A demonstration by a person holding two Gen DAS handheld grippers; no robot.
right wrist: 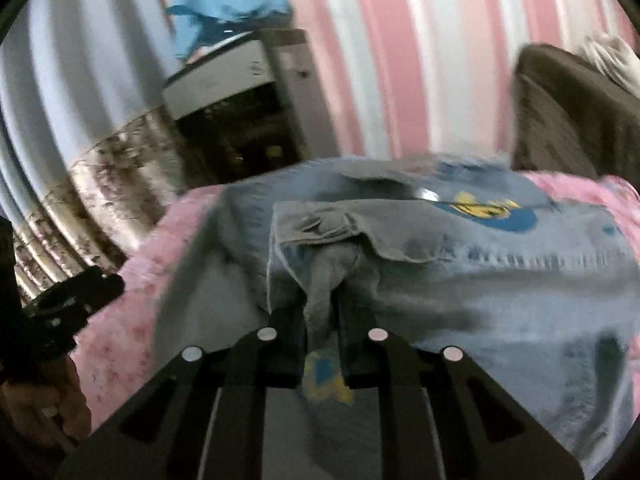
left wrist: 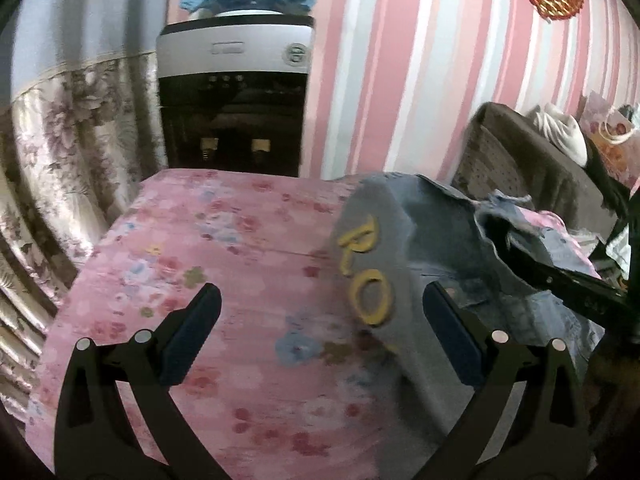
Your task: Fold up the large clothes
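Denim jacket (right wrist: 460,264) spread over pink floral bedcover (left wrist: 224,240), bunched toward the right side of the bed, yellow appliqué letters (left wrist: 366,272) showing on a grey panel nearest the left tool. Right gripper (right wrist: 322,312) pinching a grey fold of the jacket — pads pressed tight on a gathered ridge of cloth, fabric rising in a peak between them. Left gripper (left wrist: 320,332) spread wide, nothing between the pads, hanging over bare bedcover with the jacket's lettered edge just beside its right finger. Judging by the look: thick, soft cloth, heavier than a shirt, likely to sag and drag across the cover rather than float. Seams, pocket flap and frayed hem stiffer than the panels — better bite there than on a flat middle, where a pinch gathers only one layer. Not slippery, not fragile; appliqué patches worth avoiding under the pads. Good second hold for the free tool: the lettered edge close by, taken at the hem so both layers lift together. Water dispenser (left wrist: 234,92) and striped wall beyond, well clear.
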